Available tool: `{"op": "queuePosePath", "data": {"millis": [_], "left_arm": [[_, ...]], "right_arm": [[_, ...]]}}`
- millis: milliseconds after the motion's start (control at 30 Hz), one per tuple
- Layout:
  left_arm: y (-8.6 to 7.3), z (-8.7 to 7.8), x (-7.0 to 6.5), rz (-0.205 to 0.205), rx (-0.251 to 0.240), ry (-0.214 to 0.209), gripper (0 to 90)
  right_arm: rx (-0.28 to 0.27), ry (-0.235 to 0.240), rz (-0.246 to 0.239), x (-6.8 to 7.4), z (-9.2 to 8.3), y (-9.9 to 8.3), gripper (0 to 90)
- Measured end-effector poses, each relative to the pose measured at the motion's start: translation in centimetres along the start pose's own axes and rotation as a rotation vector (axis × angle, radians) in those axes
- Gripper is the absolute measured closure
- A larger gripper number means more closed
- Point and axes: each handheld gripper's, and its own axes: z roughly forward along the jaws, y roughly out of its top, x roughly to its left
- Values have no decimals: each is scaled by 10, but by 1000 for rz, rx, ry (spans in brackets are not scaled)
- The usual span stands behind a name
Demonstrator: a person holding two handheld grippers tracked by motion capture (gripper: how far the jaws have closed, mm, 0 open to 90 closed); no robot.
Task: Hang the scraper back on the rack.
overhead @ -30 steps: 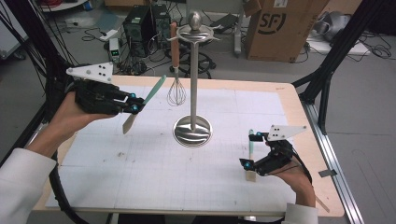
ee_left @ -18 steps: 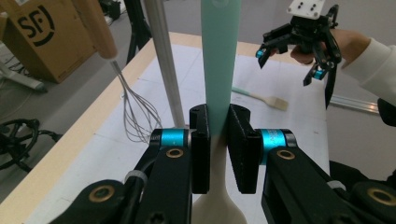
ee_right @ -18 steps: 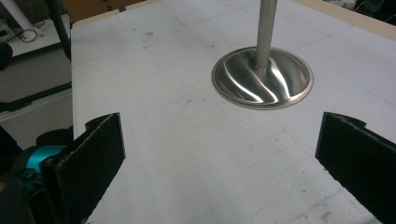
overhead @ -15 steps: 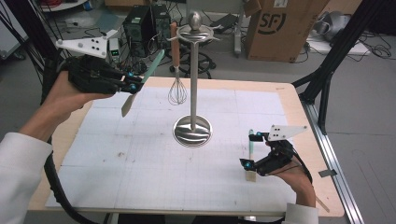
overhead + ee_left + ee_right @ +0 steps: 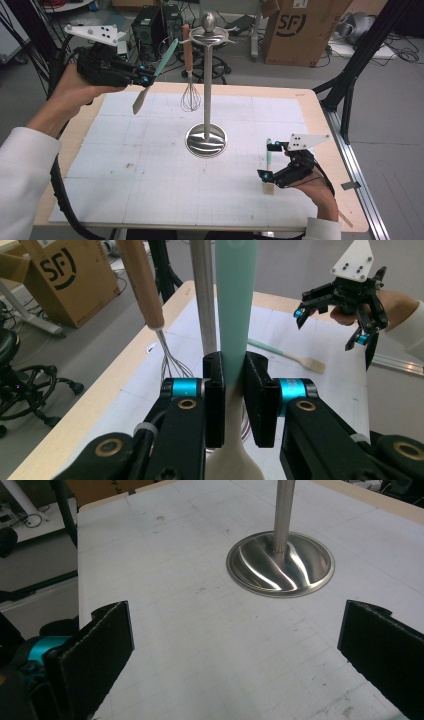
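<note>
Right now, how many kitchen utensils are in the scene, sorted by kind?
Mint-green silicone spatula, held in the left gripper: 1
Wire whisk with wooden handle, hanging on the steel stand: 1
Mint-handled pastry brush, lying on the table: 1
Total: 3

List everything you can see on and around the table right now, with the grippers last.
Spatula: 1, mint handle, cream blade, held aloft left of the stand.
Whisk: 1, wooden handle, hanging from the stand.
Stand: 1, steel, mid-table.
Brush: 1, mint handle, lying on the mat near the right gripper.
Mat: 1, white grid, on the wooden table.
Cardboard box: 1, brown, behind the table.
Left gripper: shut on the spatula.
Right gripper: open, resting low.
</note>
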Motion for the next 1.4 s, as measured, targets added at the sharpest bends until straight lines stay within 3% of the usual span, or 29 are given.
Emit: {"op": "queuePosePath", "data": {"millis": [267,1400], "left_arm": [[3,2,4,-7,-13,7,797],[3,13,6,-2,28,19,797]], "right_arm": [[-5,-2,8,0,-2,-1,2],[-2,8,7,-1,0,-2,2]]}}
